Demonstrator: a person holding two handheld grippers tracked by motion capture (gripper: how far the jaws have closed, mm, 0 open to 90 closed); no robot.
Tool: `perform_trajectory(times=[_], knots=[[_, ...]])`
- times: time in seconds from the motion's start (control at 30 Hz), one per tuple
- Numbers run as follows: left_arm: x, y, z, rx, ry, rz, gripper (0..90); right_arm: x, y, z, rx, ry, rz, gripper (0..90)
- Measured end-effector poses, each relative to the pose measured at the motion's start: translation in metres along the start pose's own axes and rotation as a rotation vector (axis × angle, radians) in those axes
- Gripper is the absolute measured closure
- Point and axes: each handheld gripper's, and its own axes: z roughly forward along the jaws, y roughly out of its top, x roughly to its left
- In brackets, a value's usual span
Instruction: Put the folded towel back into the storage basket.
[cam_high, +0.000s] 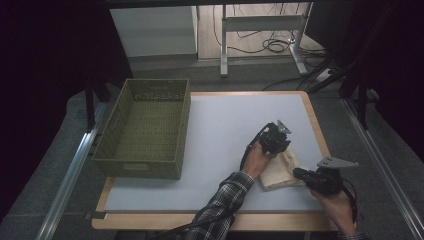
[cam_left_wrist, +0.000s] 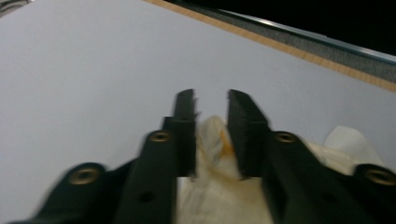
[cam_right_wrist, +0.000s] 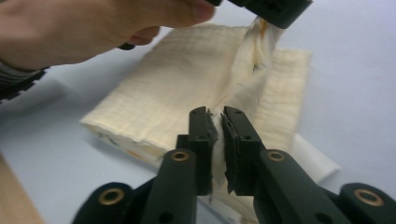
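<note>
While right tongs (cam_right_wrist: 217, 140) pinch cream cloth (cam_right_wrist: 187, 79), left tongs (cam_left_wrist: 212, 133) stand parted, cloth between, unpressed.

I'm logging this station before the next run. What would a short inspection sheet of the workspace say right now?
Surface: pale grey mat on a wood-edged table.
Job's things: cream folded cloth at the mat's near right, one fold pulled up into a ridge.
Clutter: empty green basket on the mat's left side.
Grippers: right tongs pinch the cloth's ridge; left tongs stand slightly apart around a raised bit of cloth, pads not pressing.
Cables: a black lead trails from the right tongs; loose cables on the floor beyond the table.
Surroundings: grey table legs behind, dark curtains at the sides.
</note>
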Motion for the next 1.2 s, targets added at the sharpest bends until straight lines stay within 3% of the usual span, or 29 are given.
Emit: perform_trajectory(times=[0.07, 0.13, 0.17, 0.43, 0.67, 1.0, 1.2], knots=[[-0.001, 0.002, -0.001, -0.007, 0.007, 0.0, 59.2, -0.002, -0.001, -0.001, 0.0, -0.016, 0.007, 75.2], [-0.002, 0.004, -0.005, -0.004, 0.024, 0.017, 53.4, -0.005, -0.002, -0.005, -0.004, -0.038, 0.01, 71.0], [-0.003, 0.005, -0.007, -0.023, 0.028, 0.004, 50.9, -0.006, -0.002, -0.007, -0.007, -0.046, 0.008, 69.8], [0.007, -0.001, -0.035, -0.031, 0.051, 0.006, 42.3, -0.013, 0.005, -0.026, -0.022, -0.12, -0.007, 62.9], [0.019, -0.023, -0.056, -0.004, 0.074, -0.005, 40.7, -0.013, 0.009, -0.012, -0.007, -0.129, -0.02, 58.5], [0.034, -0.059, -0.07, 0.054, 0.1, -0.028, 45.7, -0.012, -0.011, 0.0, 0.067, -0.157, -0.007, 53.6], [0.043, -0.07, -0.069, 0.052, 0.074, -0.074, 45.7, -0.01, -0.017, 0.005, 0.097, -0.159, 0.012, 52.7]])
